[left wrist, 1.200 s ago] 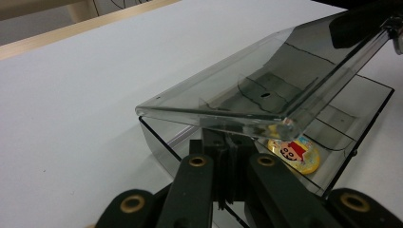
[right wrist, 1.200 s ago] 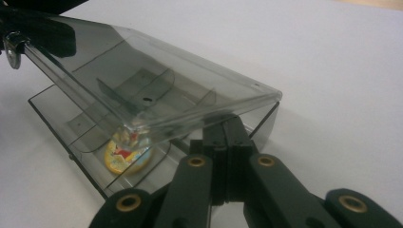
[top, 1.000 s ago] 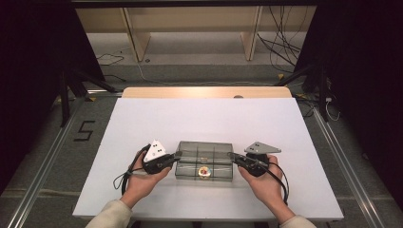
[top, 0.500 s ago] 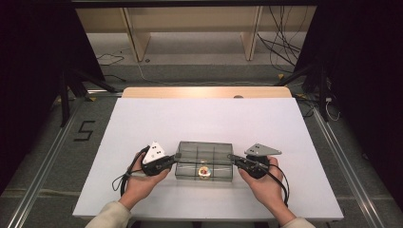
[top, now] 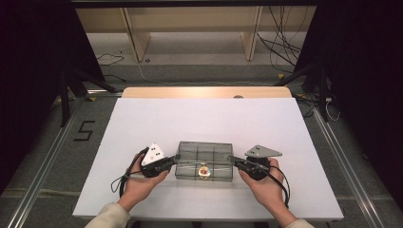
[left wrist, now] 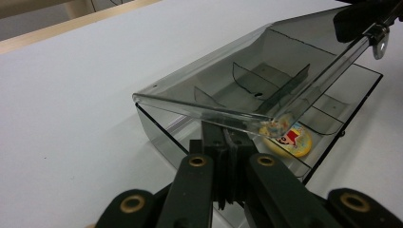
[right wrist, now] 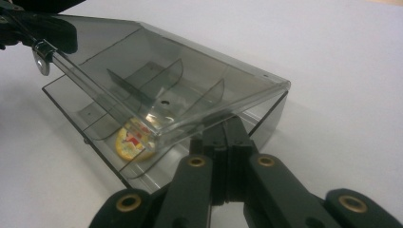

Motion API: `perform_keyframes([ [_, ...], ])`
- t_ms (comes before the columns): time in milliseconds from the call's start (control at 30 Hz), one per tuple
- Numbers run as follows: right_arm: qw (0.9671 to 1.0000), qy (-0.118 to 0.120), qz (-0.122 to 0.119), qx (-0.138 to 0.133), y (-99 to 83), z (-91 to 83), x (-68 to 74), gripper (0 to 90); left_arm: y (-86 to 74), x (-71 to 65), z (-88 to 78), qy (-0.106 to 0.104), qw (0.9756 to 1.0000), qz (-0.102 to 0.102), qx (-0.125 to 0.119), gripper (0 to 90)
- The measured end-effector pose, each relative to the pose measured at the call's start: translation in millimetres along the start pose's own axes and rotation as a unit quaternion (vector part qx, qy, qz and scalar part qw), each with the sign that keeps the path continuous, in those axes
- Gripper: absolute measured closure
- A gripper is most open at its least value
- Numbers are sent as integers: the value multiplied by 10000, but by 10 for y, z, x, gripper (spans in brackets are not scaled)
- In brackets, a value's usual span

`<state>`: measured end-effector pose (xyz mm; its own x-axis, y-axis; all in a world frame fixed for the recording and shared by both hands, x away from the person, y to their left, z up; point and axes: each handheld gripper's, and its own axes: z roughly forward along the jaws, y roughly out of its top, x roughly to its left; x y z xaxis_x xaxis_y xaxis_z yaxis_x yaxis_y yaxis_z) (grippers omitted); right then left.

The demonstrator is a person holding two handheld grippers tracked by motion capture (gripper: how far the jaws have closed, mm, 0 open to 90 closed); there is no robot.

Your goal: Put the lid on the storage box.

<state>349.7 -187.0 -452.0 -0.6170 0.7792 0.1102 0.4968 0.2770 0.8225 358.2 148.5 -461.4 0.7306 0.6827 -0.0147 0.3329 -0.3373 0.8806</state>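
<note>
Not much has moved in the last second: both hands sit where they were, and the smoky clear box (top: 204,151) is in the same spot on the near half of the white table (top: 204,118). Its lid (left wrist: 214,90) is tilted up at the front just as before (so the opening looks paused partway, not finished). The left gripper (top: 175,161) is at the box's left end and the right gripper (top: 231,159) at its right end. Both have their jaws squeezed together, tips tucked under the lid's front lip, propping it rather than pinching it as far as the pictures tell. Count: one box, one lid, two grippers, two hands, two curved dividers inside the box, and one round yellow cartoon badge (top: 205,172) in the box's front middle.
</note>
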Motion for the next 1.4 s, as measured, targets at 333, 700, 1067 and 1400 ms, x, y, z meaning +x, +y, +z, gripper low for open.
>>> perform_keyframes([
  [333,10000,36,-29,9,-18,-14,18,900,-17,-16,-20,-29,10000,-2,5,894],
  [700,10000,57,-22,48,-41,-29,41,900,-38,-34,-42,-59,10000,29,32,894],
  [1067,9999,60,-46,67,-67,-40,50,900,-63,-69,-54,-96,9999,34,42,894],
  [1400,9999,71,-51,67,-79,-52,60,900,-68,-75,-72,-105,9999,48,45,894],
])
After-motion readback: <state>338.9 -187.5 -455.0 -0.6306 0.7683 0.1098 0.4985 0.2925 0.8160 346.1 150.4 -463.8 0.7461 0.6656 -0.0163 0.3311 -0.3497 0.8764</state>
